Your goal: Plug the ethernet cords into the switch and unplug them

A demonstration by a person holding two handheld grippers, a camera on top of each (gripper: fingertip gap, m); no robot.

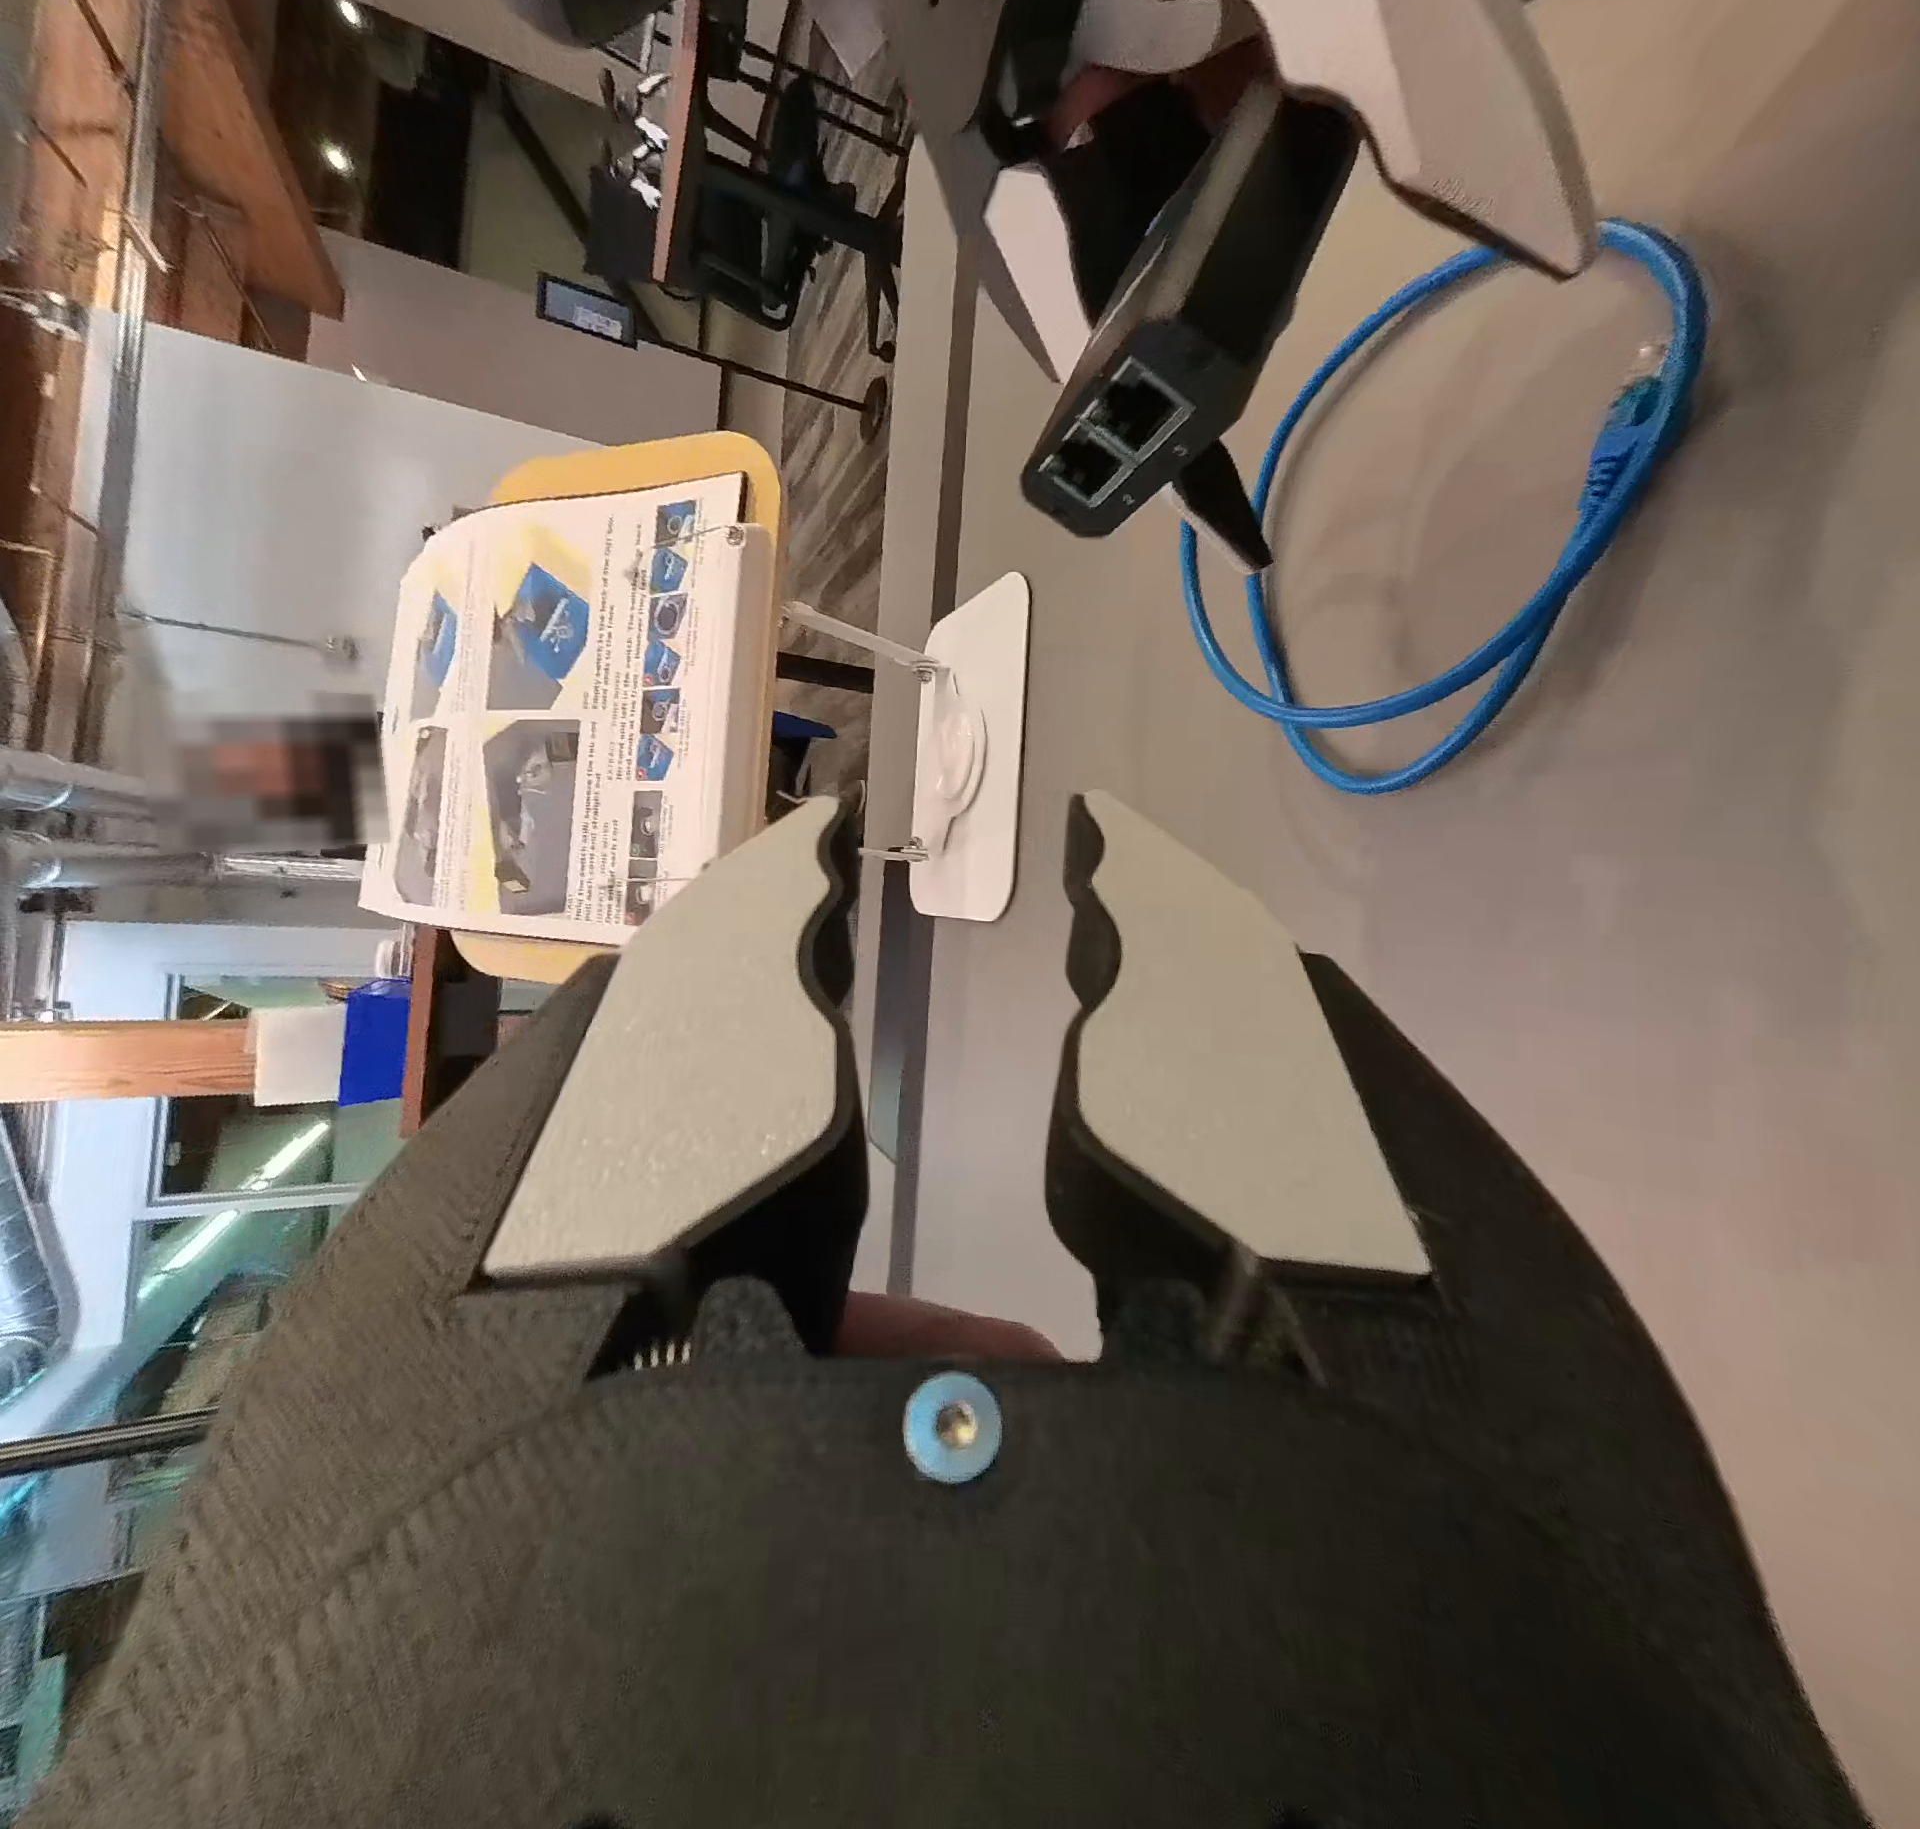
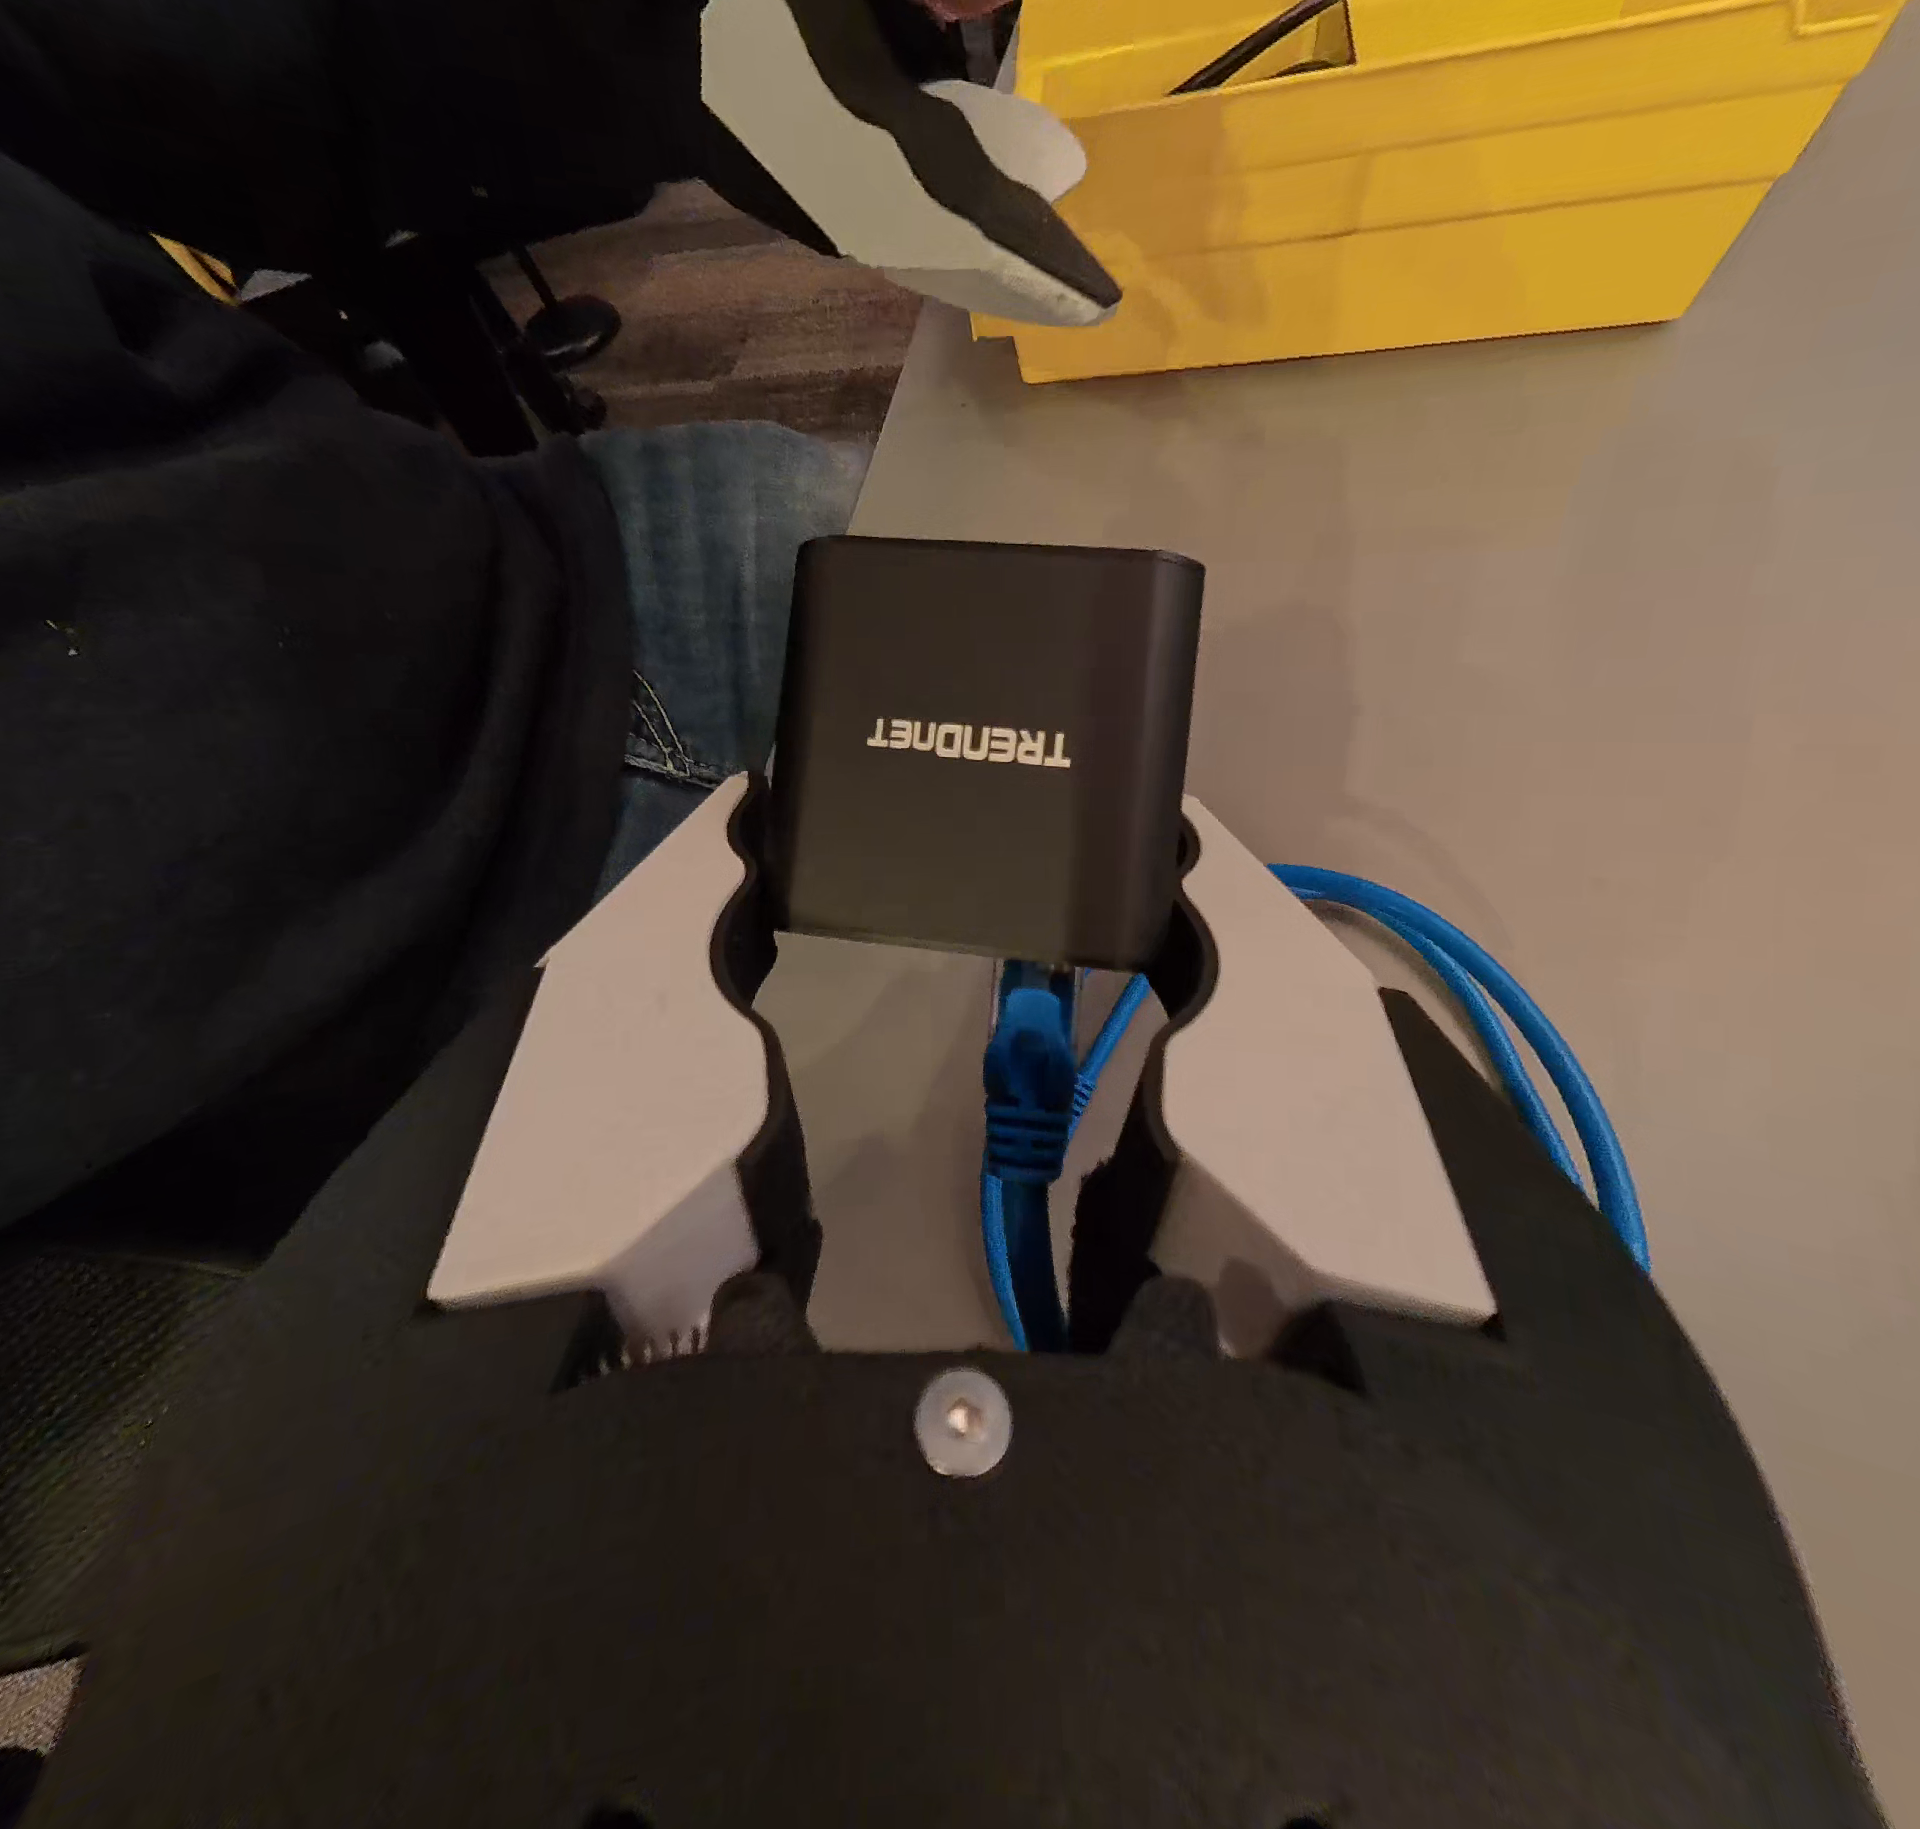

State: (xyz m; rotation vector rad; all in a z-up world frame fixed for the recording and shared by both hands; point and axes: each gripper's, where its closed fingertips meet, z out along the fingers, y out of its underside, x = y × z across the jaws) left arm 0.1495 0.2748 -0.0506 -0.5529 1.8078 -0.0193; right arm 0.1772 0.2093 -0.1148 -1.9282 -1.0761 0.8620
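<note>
right gripper point(image 2: 971, 849): clamped on the black switch point(image 2: 987, 751), one finger on each side wall; only the near end of the box sits between the tips, the rest sticks out past them
switch: held off the grey table point(image 2: 1455, 636), at its near edge (a person's dark sleeve and jeans show past it); in the left wrist view it hangs upper right, two empty ports facing the camera point(image 1: 1117, 434)
blue ethernet cord point(image 2: 1023, 1083): lies on the table under and behind the switch, between the right gripper's fingers point(image 2: 623, 1052); its plug points at the switch's near face (seated or not, cannot tell)
cord loop: in the left wrist view the cord point(image 1: 1455, 491) coils on the table right of the switch, a plug end point(image 1: 1626, 439) lying loose on the surface
left gripper point(image 1: 961, 849): fingers spread with a wide gap, holding nothing; well apart from the switch, below and left of it
yellow bin point(image 2: 1403, 200): far side of the table, beyond the switch
instruction sheet point(image 1: 561, 719): on a white stand point(image 1: 971, 751) at the table edge, beyond the left gripper tips
</note>
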